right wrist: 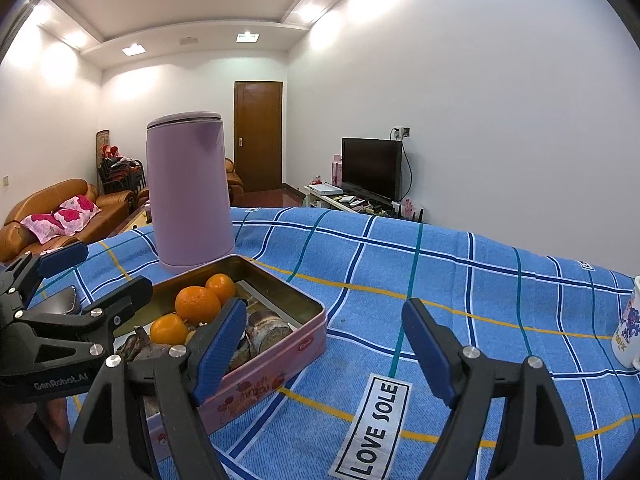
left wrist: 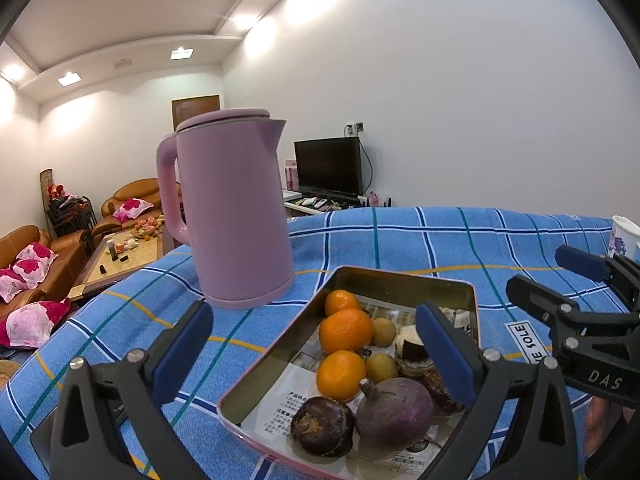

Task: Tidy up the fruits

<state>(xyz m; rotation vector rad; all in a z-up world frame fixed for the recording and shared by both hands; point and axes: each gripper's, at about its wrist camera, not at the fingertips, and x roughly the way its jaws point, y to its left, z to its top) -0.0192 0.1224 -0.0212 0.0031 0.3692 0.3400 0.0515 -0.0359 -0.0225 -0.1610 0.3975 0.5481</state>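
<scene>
A pink tin (left wrist: 400, 274) (right wrist: 280, 372) sits on the blue checked cloth and holds three oranges (left wrist: 346, 330) (right wrist: 197, 304), two small tan fruits (left wrist: 380, 367), a purple root (left wrist: 394, 408), a dark round fruit (left wrist: 322, 426) and brown cut pieces (left wrist: 412, 344). My left gripper (left wrist: 314, 314) (right wrist: 94, 276) hovers open over the tin's near end, with nothing pressed between its blue pads. My right gripper (right wrist: 324, 312) (left wrist: 556, 276) stands open just right of the tin, above bare cloth, holding nothing.
A tall lilac kettle (left wrist: 236, 216) (right wrist: 190, 192) stands right behind the tin. A flowered paper cup (right wrist: 632, 328) (left wrist: 624, 236) is at the far right edge. A "LOVE SOLE" label (right wrist: 372, 428) lies on the cloth. Sofas and a TV lie beyond the table.
</scene>
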